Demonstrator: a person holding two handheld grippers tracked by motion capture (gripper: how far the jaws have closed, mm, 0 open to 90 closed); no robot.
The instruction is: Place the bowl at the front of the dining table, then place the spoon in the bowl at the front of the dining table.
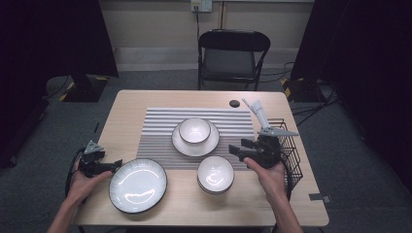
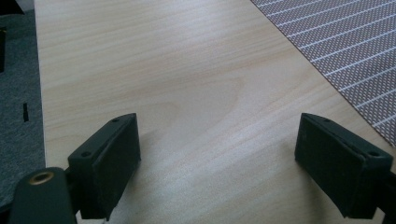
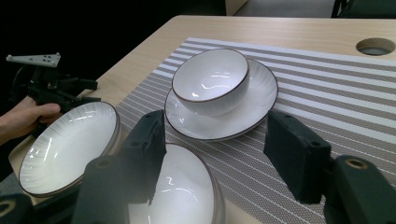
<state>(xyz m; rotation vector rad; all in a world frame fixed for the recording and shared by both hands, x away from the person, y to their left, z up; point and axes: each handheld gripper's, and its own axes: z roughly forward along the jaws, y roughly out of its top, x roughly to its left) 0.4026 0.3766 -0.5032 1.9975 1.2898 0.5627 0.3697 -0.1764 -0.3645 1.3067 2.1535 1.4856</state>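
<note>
White crockery was laid out on a pale wooden table [image 1: 145, 99] in the high view: a bowl on a plate [image 1: 195, 138] sat on the striped mat [image 1: 160, 128], a second bowl [image 1: 215, 174] just in front of the mat's near edge, a wide ribbed plate [image 1: 138, 185] to its left. The right gripper [image 1: 235, 150] was held parted above the second bowl's right side, beside a wire basket [image 1: 291, 150]. In the left gripper view, the left gripper [image 2: 217, 154] was seen spread wide over bare wood, nothing grasped. In the right gripper view, nothing was held between the separated jaws above the second bowl [image 3: 180, 191].
</note>
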